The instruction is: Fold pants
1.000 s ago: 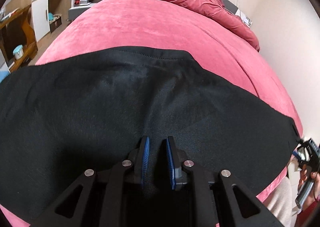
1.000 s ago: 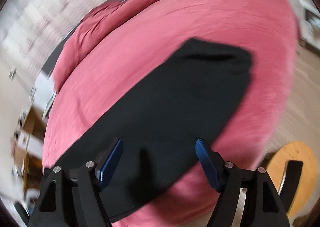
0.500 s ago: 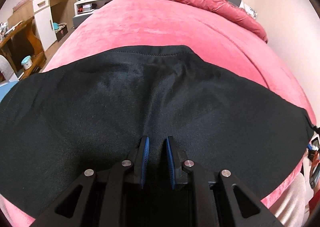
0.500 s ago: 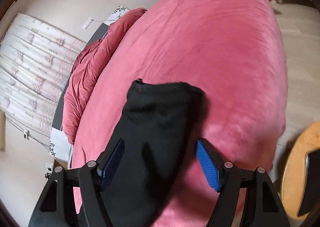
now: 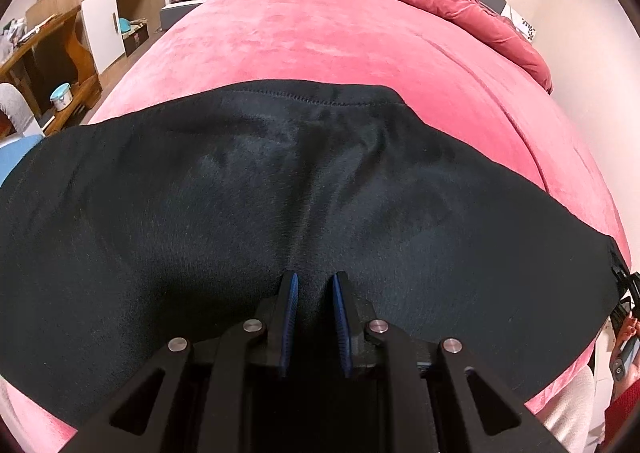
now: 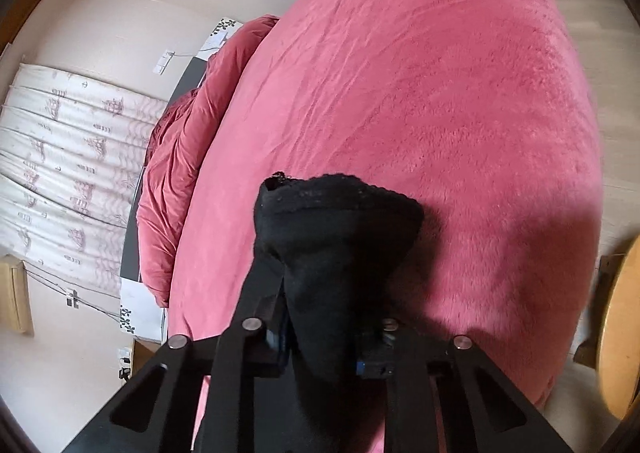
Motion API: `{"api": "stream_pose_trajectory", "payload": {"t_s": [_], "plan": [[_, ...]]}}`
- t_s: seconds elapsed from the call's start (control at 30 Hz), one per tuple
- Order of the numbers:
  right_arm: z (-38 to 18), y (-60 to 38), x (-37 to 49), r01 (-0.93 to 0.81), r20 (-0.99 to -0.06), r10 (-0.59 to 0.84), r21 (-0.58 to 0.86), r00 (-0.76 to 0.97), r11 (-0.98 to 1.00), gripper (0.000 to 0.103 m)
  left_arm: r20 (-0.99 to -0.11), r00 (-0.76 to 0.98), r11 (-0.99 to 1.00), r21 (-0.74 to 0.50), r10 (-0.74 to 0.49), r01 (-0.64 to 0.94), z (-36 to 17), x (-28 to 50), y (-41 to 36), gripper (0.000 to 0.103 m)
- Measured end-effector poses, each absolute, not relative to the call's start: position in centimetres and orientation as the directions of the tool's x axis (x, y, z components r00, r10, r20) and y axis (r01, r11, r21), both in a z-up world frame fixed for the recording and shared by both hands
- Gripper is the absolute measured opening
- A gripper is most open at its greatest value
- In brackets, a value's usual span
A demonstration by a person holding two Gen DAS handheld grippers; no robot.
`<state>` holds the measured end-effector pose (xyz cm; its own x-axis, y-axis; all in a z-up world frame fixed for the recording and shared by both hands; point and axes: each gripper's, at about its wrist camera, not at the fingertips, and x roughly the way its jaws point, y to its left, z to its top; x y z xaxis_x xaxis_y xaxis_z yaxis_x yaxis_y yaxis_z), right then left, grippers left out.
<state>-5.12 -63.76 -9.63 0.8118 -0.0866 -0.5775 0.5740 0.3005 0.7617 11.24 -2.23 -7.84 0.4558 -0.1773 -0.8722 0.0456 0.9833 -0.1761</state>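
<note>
Right fingers (image 6: 320, 337) are closing on a bunched end of the black pants (image 5: 280, 189), fabric already wedged between them. Left fingers (image 5: 314, 317) look clamped on the near edge. Pants lie spread across the pink bed (image 5: 340, 33), probably so both ends lift together for a fold.

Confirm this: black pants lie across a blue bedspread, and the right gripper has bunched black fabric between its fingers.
Not quite: the bedspread is pink-red, not blue, as both wrist views show. The rest holds: the black pants lie across it, and in the right wrist view the right gripper is closing with bunched black fabric between its fingers.
</note>
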Motion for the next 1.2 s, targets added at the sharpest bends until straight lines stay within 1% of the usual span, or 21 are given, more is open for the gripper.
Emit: {"api": "stream_pose_trajectory", "payload": {"t_s": [0.13,0.2,0.27,0.37,0.43,0.47,0.6,0.77,0.9,0.97,1.07,1.2], "plan": [[-7.1,-62.5,-5.1,0.547,-0.553,-0.078,0.775,0.829,0.317,0.017,-0.869,0.457,0.981,-0.187,-0.188,0.048,-7.7,11.2,-2.2,0.018],[-5.2,-61.2,-4.7,0.524,-0.537,-0.069,0.773,0.84,0.358,0.016,-0.868,0.454,0.979,-0.2,-0.199,0.047,-7.7,11.1,-1.7,0.018],[-3.8,-59.9,-4.5,0.52,-0.54,-0.069,0.757,0.839,0.395,0.016,-0.868,0.446,0.974,-0.222,-0.218,0.042,-8.0,10.6,-1.1,0.018],[-1.6,-58.0,-3.7,0.512,-0.542,-0.072,0.73,0.837,0.453,0.016,-0.865,0.423,0.96,-0.279,-0.269,0.04,-7.8,11.1,0.4,0.018],[-0.2,-56.6,-3.3,0.506,-0.542,-0.077,0.712,0.837,0.487,0.016,-0.849,0.419,0.939,-0.342,-0.322,0.029,-7.6,10.8,1.5,0.018],[0.7,-55.7,-3.1,0.503,-0.542,-0.082,0.698,0.836,0.51,0.016,-0.844,0.421,0.935,-0.355,-0.332,0.026,-7.5,10.7,1.9,0.018],[3.9,-51.8,-2.3,0.486,-0.539,-0.108,0.631,0.835,0.604,0.016,-0.83,0.454,0.937,-0.349,-0.324,0.032,-7.0,9.5,3.2,0.018],[6.5,-46.4,-1.5,0.43,-0.518,-0.089,0.588,0.851,0.685,0.016,-0.808,0.479,0.933,-0.353,-0.343,0.072,-6.2,8.0,3.8,0.018],[7.5,-41.6,-0.7,0.386,-0.511,-0.083,0.525,0.856,0.759,0.016,-0.802,0.478,0.924,-0.377,-0.358,0.06,-6.2,7.1,4.6,0.018],[7.8,-38.7,0.1,0.364,-0.515,-0.086,0.468,0.853,0.805,0.016,-0.801,0.483,0.924,-0.38,-0.354,0.048,-6.4,7.0,5.1,0.018],[7.5,-34.8,1.1,0.313,-0.522,-0.071,0.391,0.85,0.865,0.016,-0.796,0.495,0.922,-0.386,-0.347,0.025,-6.6,6.7,6.0,0.018],[5.6,-30.8,2.2,0.246,-0.548,-0.015,0.352,0.836,0.903,0.016,-0.794,0.501,0.919,-0.395,-0.345,0.006,-6.5,6.5,7.3,0.018]]}}
